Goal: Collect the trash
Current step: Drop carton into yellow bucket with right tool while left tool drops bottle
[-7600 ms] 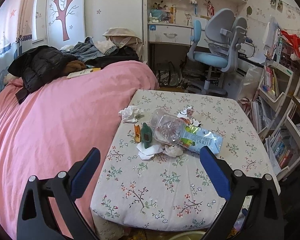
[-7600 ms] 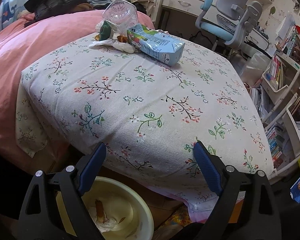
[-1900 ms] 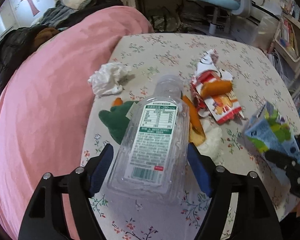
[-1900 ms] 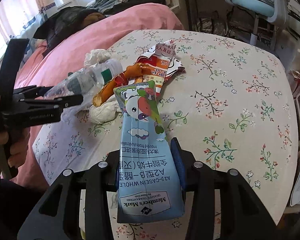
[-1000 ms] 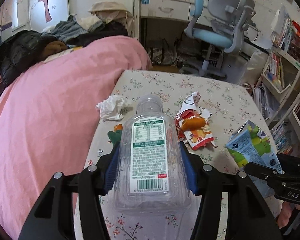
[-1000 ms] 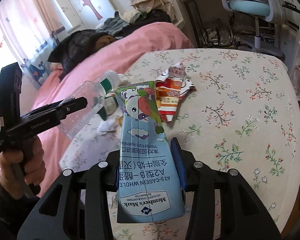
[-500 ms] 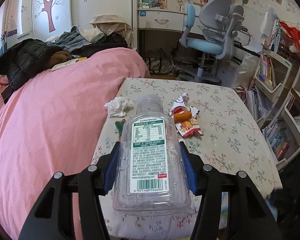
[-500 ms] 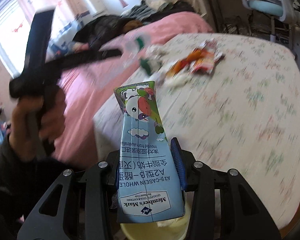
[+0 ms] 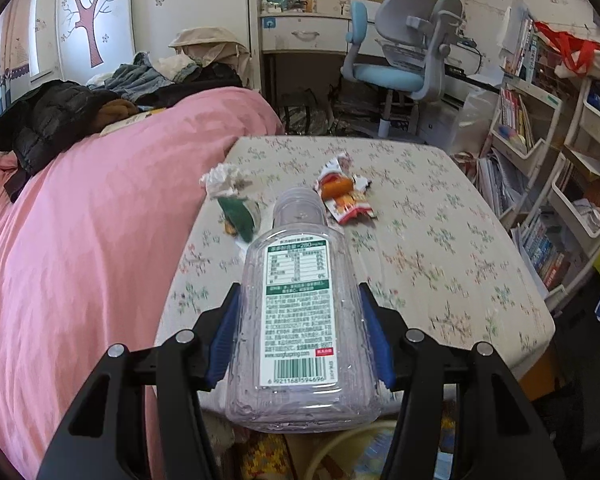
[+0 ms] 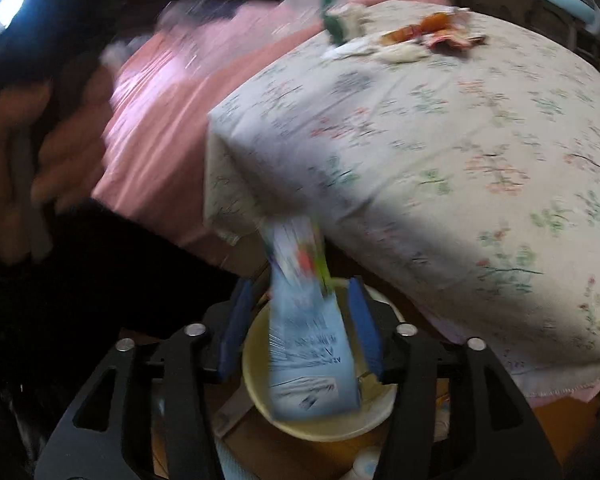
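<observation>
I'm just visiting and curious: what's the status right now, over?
Left gripper shut on clear bottle. Right gripper just opening, pads off the milk carton, carton over yellow bin. Wrapper and tissue left on table.

A child's bedroom in daylight. A bed (image 9: 80, 240) with a pink cover fills the left side, with a black jacket (image 9: 48, 120) and a heap of clothes (image 9: 172, 68) piled at its far end. The white wall (image 9: 172, 8) behind carries a tree decal (image 9: 88, 20). A table (image 9: 440, 216) under a flowered cloth stands beside the bed. Beyond its far edge are a white desk (image 9: 304, 34) and a blue and grey chair (image 9: 400, 52). Crowded bookshelves (image 9: 540, 140) line the right side.
</observation>
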### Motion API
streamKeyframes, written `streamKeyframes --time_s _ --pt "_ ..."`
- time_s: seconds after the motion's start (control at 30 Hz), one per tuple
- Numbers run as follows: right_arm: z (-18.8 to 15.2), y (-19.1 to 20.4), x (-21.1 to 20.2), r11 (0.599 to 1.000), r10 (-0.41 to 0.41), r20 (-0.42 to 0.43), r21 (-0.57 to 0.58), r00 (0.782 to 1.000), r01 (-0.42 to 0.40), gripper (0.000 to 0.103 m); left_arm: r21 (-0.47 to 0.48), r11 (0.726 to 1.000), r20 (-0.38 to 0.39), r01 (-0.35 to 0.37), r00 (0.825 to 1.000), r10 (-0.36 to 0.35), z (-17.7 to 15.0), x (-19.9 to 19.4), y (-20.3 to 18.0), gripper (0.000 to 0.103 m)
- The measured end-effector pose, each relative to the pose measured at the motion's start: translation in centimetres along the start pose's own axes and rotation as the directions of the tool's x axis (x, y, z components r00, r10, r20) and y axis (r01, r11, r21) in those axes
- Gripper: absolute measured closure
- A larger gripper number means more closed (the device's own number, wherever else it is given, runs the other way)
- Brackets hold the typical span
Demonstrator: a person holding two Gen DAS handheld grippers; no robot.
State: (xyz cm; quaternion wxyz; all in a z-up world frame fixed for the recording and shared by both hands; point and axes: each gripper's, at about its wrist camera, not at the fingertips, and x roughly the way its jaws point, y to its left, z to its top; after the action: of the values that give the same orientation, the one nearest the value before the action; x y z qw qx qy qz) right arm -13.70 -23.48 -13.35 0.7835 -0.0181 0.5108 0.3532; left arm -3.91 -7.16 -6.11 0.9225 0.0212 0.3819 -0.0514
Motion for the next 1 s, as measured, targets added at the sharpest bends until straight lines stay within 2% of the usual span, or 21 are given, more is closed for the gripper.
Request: streamKeyframes --time_s 0.2,0.4,0.47,0.6,0.67,0.7,0.73,0.8,0.97,1.0 --pt "0.8 -4.0 -2.2 0.981 -0.012 0.117 0.191 0.993 -0.011 0.045 0.033 0.999 -0.071 0.023 0.997 -0.021 -2.8 -0.2 -1.3 0.048" --pt "0.8 -7.0 -4.6 0.943 -0.033 0.217 0.33 0.976 -0.041 0.042 0.109 0.992 -0.184 0.059 0.982 -0.038 -7.2 -0.4 -4.3 0.048" --pt "0.6 -7.9 -5.5 0.929 -0.043 0.248 0.367 0.968 -0.053 0.041 0.14 0.987 -0.241 0.079 0.97 -0.044 -8.9 -0.3 -5.3 0.048" --pt "0.4 -9.2 -6.5 0.904 -0.051 0.29 0.42 0.956 -0.079 0.04 0.176 0.972 -0.386 0.154 0.92 -0.076 -12.4 0.1 -6.8 0.048" --pt "0.4 -9.5 -6.7 0.898 -0.058 0.3 0.432 0.952 -0.082 0.04 0.213 0.961 -0.432 0.175 0.899 -0.068 -13.5 0.3 -7.6 0.047" --pt "0.3 -9.6 -6.8 0.897 -0.062 0.303 0.434 0.951 -0.08 0.04 0.239 0.955 -0.439 0.178 0.897 -0.057 -13.8 0.3 -8.0 0.046" --pt "0.3 -9.7 -7.0 0.896 -0.07 0.308 0.437 0.949 -0.076 0.04 0.269 0.948 -0.427 0.172 0.903 -0.043 -13.9 0.0 -8.5 0.046" --pt "0.3 -9.6 -7.2 0.896 -0.087 0.315 0.439 0.945 -0.065 0.038 0.28 0.945 -0.396 0.167 0.917 -0.045 -13.5 -0.5 -8.7 0.038" --pt "0.8 -9.2 -8.5 0.898 -0.174 0.344 0.44 0.923 0.006 0.031 0.212 0.972 -0.235 0.104 0.971 -0.052 -10.3 -2.1 -7.2 0.024" --pt "0.9 -9.1 -8.7 0.899 -0.187 0.35 0.438 0.918 0.016 0.03 0.196 0.976 -0.21 0.091 0.977 -0.049 -9.9 -2.3 -7.0 0.021"
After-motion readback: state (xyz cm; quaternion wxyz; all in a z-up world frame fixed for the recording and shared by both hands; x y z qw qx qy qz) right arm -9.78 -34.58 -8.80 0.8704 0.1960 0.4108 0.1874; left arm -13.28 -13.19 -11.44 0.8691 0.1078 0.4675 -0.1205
